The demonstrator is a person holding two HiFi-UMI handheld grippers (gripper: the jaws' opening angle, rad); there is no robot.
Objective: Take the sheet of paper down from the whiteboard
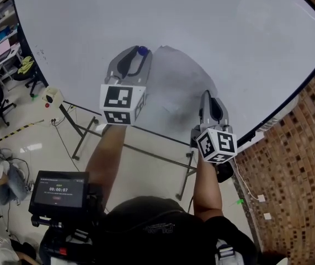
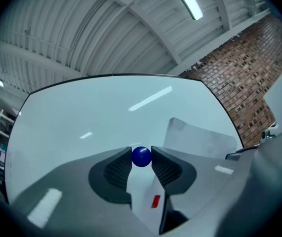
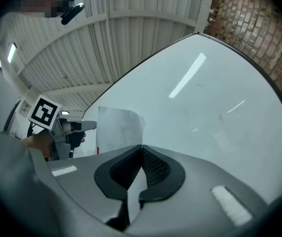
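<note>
Nearest the head camera, the person's dark-clad torso (image 1: 157, 231) and a black handheld unit with a lit screen (image 1: 59, 191) fill the lower margin; both forearms reach away to the large white whiteboard (image 1: 212, 21).

Left gripper (image 1: 139, 54): jaws fairly wide, closed on a small glossy blue ball (image 2: 141, 157), probably the magnet that pinned the paper. It sits at the very tips of the ribbed pads; whether it touches the board cannot be told.

Right gripper (image 3: 141, 151): jaws fully together, apparently pinched on the edge of the thin greyish-white sheet of paper (image 1: 171, 87).

The sheet spans the gap between the two grippers. Its upper corner lies just beside the left jaws, its opposite edge meets the right jaws, and its face bows off the board rather than lying flat. No other fastener is visible on it.

Hazards, as judged from this state:
(a) The blue ball is smooth, round and gripped only at the tips. A slight twist of the left gripper could squirt it out, and close to the board it could snap back and re-pin the sheet.
(b) The sheet depends on one narrow pinch. A quick pull could slide it out of the right jaws or crease it.
(c) Any fastener hidden behind a gripper would tear the paper as it is drawn off.
</note>
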